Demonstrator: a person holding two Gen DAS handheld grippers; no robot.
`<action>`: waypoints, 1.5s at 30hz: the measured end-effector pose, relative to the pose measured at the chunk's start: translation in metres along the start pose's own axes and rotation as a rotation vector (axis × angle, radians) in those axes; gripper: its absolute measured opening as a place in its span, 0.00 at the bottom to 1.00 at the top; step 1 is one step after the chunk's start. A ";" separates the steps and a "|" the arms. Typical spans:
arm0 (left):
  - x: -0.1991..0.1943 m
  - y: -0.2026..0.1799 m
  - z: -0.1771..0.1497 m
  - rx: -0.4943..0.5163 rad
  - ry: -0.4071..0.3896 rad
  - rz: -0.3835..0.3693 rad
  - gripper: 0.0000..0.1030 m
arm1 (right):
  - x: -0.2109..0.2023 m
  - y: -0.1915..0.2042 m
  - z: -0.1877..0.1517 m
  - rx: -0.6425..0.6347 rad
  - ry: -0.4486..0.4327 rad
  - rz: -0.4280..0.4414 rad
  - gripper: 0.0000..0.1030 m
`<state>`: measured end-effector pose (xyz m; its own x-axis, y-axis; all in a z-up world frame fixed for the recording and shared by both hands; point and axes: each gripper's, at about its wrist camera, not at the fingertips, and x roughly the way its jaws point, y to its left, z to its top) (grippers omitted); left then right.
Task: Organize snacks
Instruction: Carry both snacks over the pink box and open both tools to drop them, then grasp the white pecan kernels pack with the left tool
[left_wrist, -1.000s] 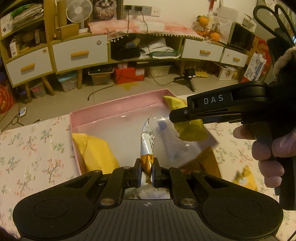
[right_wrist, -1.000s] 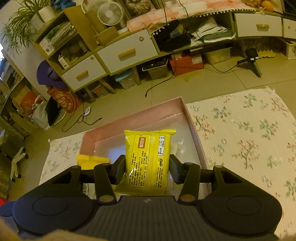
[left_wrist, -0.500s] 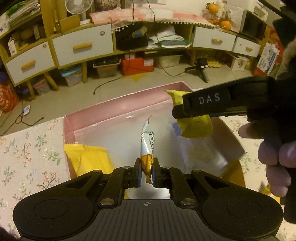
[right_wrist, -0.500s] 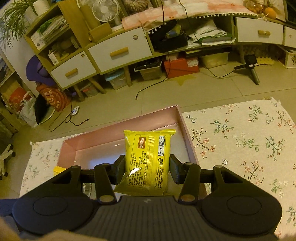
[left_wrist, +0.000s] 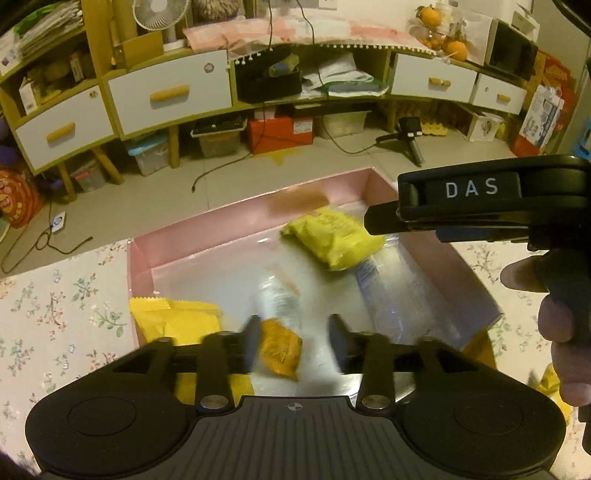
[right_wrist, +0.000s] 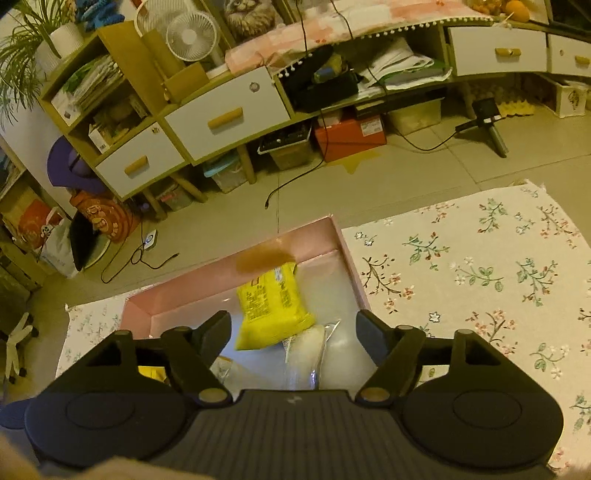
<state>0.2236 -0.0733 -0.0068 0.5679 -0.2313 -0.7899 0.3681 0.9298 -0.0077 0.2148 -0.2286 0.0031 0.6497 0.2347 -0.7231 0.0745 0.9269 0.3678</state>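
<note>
Several snack packets (left_wrist: 334, 242), pink box (left_wrist: 236, 230)

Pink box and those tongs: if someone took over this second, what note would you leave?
Left tongs: open, orange-and-silver packet loose between the fingers, over the pink box.
Right tongs: open, holding nothing; yellow packet lies in the box at its far right.
Also inside: another yellow packet at the near left, a clear bag.
Left: a yellow snack beside the box, on the floral cloth.

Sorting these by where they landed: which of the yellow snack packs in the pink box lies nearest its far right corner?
The printed yellow pack by the far wall of the pink box; the other yellow pack lies against the left wall.
</note>
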 end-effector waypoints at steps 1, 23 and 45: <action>-0.001 -0.001 0.000 0.000 -0.003 -0.001 0.52 | -0.002 0.000 0.000 -0.001 -0.003 0.001 0.74; -0.066 -0.009 -0.031 0.026 -0.027 0.027 0.75 | -0.059 0.004 -0.021 -0.030 -0.023 -0.002 0.88; -0.106 -0.012 -0.107 -0.028 -0.032 0.024 0.87 | -0.097 -0.023 -0.074 -0.092 0.001 -0.050 0.94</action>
<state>0.0805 -0.0289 0.0111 0.5994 -0.2178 -0.7703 0.3338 0.9426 -0.0069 0.0942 -0.2506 0.0212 0.6463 0.1873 -0.7397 0.0375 0.9604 0.2760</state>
